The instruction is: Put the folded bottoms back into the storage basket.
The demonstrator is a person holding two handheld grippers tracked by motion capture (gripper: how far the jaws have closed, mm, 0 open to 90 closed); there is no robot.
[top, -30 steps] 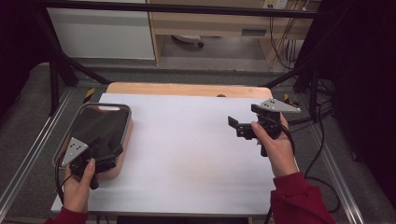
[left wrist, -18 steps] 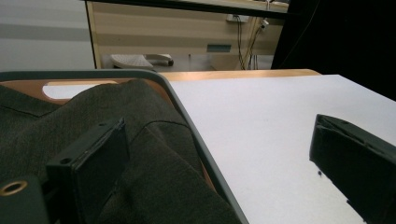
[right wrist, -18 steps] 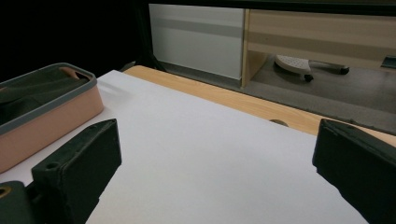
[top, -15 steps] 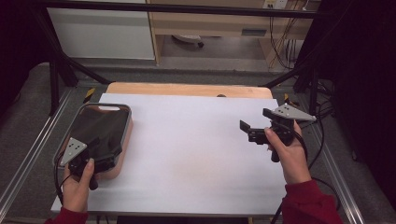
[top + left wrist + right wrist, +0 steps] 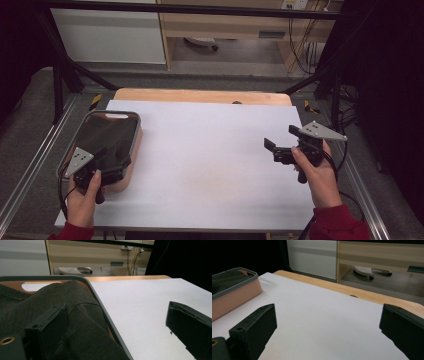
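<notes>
The right gripper (image 5: 272, 150) has drawn back toward the right edge of the white tabletop (image 5: 210, 165) since a second ago, jaws wide apart and empty. The left gripper (image 5: 112, 162) stays over the near end of the peach, grey-rimmed plastic basket (image 5: 131, 114), jaws also spread, one above the dark grey folded cloth (image 5: 50, 302) lying inside. Judging by this, the left side does the picking; the cloth is not yet gripped.

One basket (image 5: 134, 145) — one dark cloth (image 5: 107, 137) — two grippers, left (image 5: 111, 159) and right (image 5: 272, 149).
</notes>
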